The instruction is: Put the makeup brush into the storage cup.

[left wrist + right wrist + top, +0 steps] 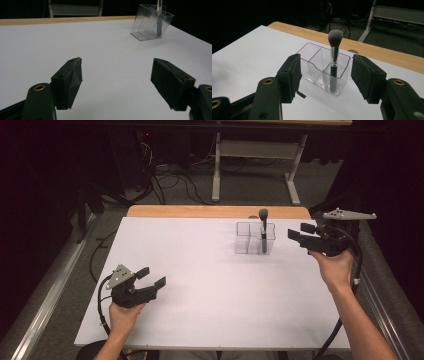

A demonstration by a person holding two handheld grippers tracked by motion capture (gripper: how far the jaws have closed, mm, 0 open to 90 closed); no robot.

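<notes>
1. My right claw [301, 233] is in the air beside the clear organizer [255, 238], on its right side in the high view, and it points toward the box.
2. The jaws of this claw stand apart and nothing is between the pads. In the right gripper view [325, 77] the organizer [325, 72] appears in the gap between the two jaws, but farther away, and the pads do not touch it.
3. The organizer is a transparent box with several compartments, and it stands upright on the white table [200, 285], just ahead of my right claw.
4. A makeup brush [334, 60] stands upright in the compartment at the near right corner as my right claw sees it. Its black handle is down in the box, and the grey bristle head rises above the rim.
5. The brush [263, 227] is near my right claw but apart from it.
6. My left claw [151, 278] is low over the table, near the front edge and well apart from the organizer.
7. Its jaws are also wide apart and hold nothing; in the left gripper view [116, 75] there is bare white table between them.
8. From my left claw, the organizer [151, 25] is far ahead and to the right.
</notes>
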